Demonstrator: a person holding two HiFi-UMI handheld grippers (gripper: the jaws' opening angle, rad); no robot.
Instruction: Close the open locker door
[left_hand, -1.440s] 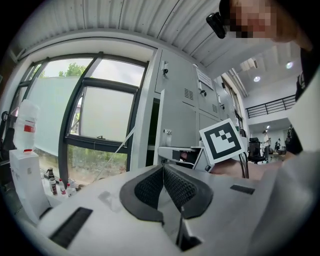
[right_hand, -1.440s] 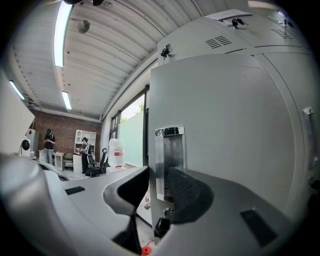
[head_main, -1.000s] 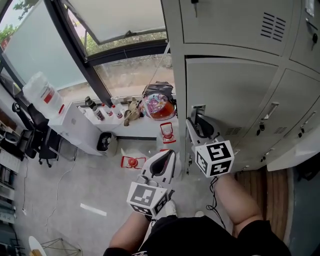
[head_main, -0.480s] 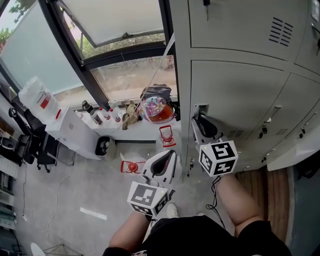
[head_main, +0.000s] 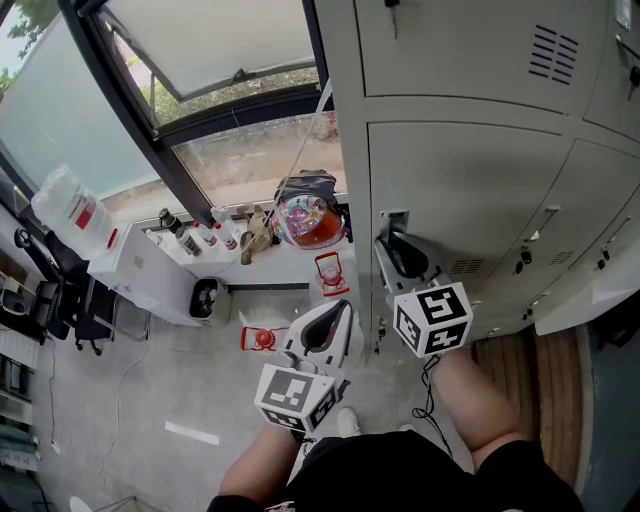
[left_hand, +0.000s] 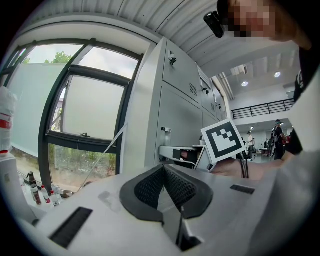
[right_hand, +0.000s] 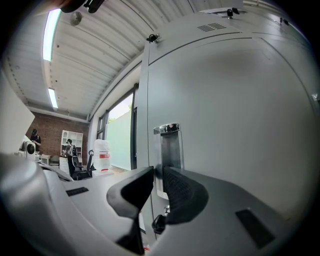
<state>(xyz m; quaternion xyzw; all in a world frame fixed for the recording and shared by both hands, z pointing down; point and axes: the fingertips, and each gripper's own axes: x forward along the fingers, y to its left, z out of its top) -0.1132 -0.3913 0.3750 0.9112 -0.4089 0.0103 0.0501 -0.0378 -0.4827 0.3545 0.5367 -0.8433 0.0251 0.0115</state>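
Observation:
The grey locker door (head_main: 460, 190) lies about flush with the locker front. Its chrome handle (right_hand: 170, 145) sits near the door's left edge, with a dark key (right_hand: 159, 222) below it. My right gripper (head_main: 392, 240) is up against that handle (head_main: 395, 218). Its jaws are closing, and in the right gripper view (right_hand: 157, 175) a narrow gap remains, with the handle's left rim showing in it. I cannot tell whether the pads touch it. My left gripper (head_main: 330, 325) hangs lower left, off the lockers, shut with nothing between its pads (left_hand: 161, 170).
More closed locker doors (head_main: 590, 210) run to the right and above. Left of the lockers are a big window (head_main: 230, 150), a white ledge (head_main: 270, 255) with bottles and a colourful bag (head_main: 305, 215), a red item (head_main: 262, 338) on the floor and a black bin (head_main: 207, 295).
The head view has swayed a little. My right gripper stays at the door handle and my left gripper has not moved.

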